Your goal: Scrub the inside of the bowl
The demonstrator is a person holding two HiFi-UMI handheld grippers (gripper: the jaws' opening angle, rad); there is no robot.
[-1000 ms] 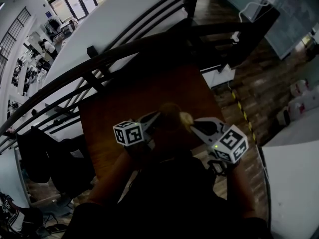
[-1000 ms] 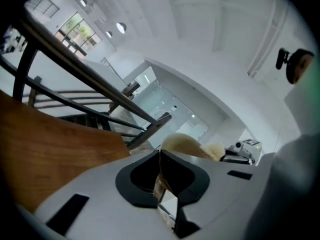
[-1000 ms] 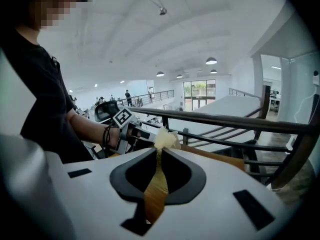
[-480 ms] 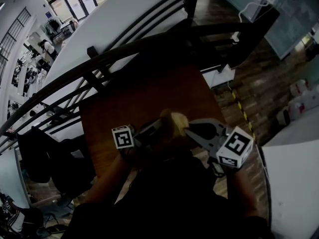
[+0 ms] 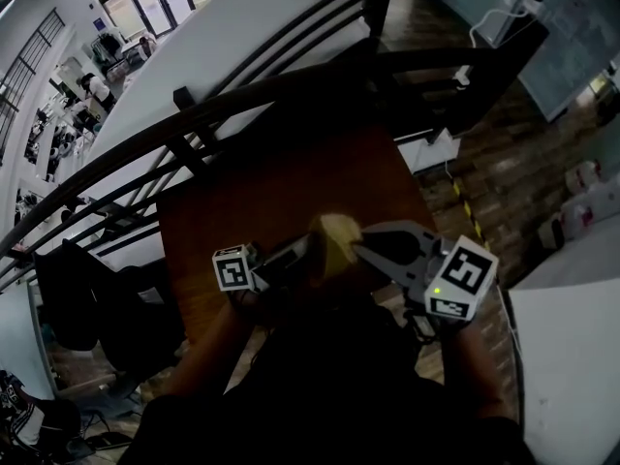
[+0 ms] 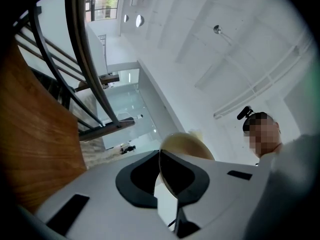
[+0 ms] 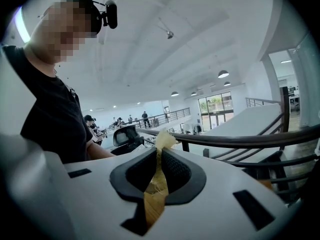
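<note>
1. A wooden table (image 5: pixel 252 197) lies below, with a dark railing (image 5: pixel 242 95) at its far side.
2. The left gripper (image 6: pixel 161 159) is clamped on the rim of the bowl (image 6: pixel 186 144), which is held above the table's near edge.
3. The right gripper (image 7: pixel 159 156) pinches a yellow scrub pad (image 7: pixel 155 189), just right of the bowl.

Left gripper (image 6: pixel 161 156) fills the lower centre, its dark pads nearly together and clamped on the thin rim of a cream bowl (image 6: pixel 186 145). The bowl shows edge-on and its rounded side rises just above the jaws at centre. Brown wooden tabletop (image 6: pixel 35 144) runs down the left edge, tilted. A dark curved railing (image 6: pixel 85 49) crosses the upper left, with windows (image 6: pixel 102 6) behind it at the top. White ceiling covers the upper right, with a small ceiling lamp (image 6: pixel 216 29). A person (image 6: pixel 261 134) is at the right edge, a head camera (image 6: pixel 245 113) just above.
</note>
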